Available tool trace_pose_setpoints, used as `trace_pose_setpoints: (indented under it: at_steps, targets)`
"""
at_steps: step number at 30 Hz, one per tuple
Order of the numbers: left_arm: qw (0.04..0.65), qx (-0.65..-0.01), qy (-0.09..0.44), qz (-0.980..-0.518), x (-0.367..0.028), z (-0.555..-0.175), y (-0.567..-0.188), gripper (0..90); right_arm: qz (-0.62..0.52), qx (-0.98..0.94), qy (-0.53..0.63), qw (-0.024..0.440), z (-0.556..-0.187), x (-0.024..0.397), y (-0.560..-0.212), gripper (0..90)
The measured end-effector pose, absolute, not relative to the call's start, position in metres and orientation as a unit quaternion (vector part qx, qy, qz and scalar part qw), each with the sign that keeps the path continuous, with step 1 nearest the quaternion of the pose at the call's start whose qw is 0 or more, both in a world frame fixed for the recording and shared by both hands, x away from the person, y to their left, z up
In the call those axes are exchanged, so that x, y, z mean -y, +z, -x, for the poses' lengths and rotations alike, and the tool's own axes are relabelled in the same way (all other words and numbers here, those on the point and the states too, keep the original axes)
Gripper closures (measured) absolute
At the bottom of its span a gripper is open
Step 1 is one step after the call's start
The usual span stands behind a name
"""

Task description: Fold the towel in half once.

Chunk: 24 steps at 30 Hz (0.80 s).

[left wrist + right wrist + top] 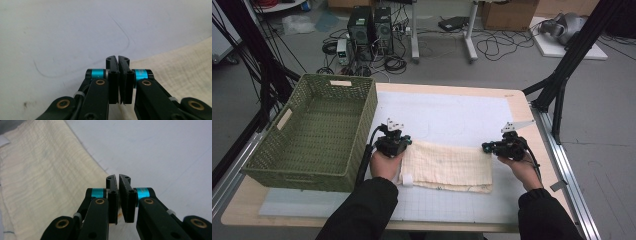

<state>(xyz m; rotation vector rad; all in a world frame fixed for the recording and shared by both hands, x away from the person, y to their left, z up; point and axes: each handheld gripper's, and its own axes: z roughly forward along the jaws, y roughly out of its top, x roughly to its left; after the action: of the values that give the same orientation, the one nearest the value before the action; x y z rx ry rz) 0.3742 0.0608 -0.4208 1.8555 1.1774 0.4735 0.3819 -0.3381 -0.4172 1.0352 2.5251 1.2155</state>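
Observation:
A cream cloth (447, 165), folded into a long rectangle, lies on the white mat (447, 112) in the high view. My left gripper (407, 142) sits at the cloth's far left corner and my right gripper (486, 147) at its far right corner. In the left gripper view the jaws of the left gripper (118, 58) are pressed together where the cloth (180, 65) edge meets them. In the right gripper view the right gripper (118, 176) is likewise shut at the edge of the cloth (45, 177), with a pale sliver between its pads.
A large green woven basket (302, 172) stands at the table's left, close to my left hand. A small white tag (408, 180) sticks out at the cloth's near left corner. Black stand legs (562, 75) rise at the table's right rear.

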Motion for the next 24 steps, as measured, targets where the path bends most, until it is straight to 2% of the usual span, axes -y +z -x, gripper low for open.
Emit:
trace_pose_setpoints:
  at_steps: [3,4,6,11,13,15,19,24]
  targets:
    - [0.447,-0.477,0.213,-0.726,-0.061,-0.386,-0.416,85.9,-0.364,-0.828,0.414,0.106,-0.396,0.337,-0.414,85.0]
    - [0.45,-0.481,0.216,-0.721,-0.061,-0.389,-0.415,82.5,-0.37,-0.821,0.421,0.111,-0.4,0.337,-0.414,82.2]
    - [0.449,-0.491,0.208,-0.717,-0.063,-0.391,-0.416,70.0,-0.379,-0.809,0.432,0.123,-0.404,0.336,-0.414,64.0]
    - [0.445,-0.473,0.2,-0.733,-0.067,-0.381,-0.416,65.8,-0.38,-0.812,0.429,0.109,-0.397,0.34,-0.409,59.4]
    - [0.437,-0.465,0.196,-0.744,-0.067,-0.375,-0.416,65.8,-0.372,-0.816,0.43,0.104,-0.389,0.34,-0.406,59.4]
    - [0.432,-0.457,0.2,-0.751,-0.068,-0.365,-0.417,65.5,-0.357,-0.823,0.426,0.12,-0.377,0.339,-0.406,60.1]
    - [0.438,-0.434,0.184,-0.765,-0.069,-0.344,-0.423,65.6,-0.338,-0.833,0.427,0.102,-0.354,0.341,-0.413,63.9]
    - [0.434,-0.402,0.162,-0.79,-0.072,-0.321,-0.432,66.3,-0.314,-0.847,0.422,0.078,-0.328,0.343,-0.423,64.1]
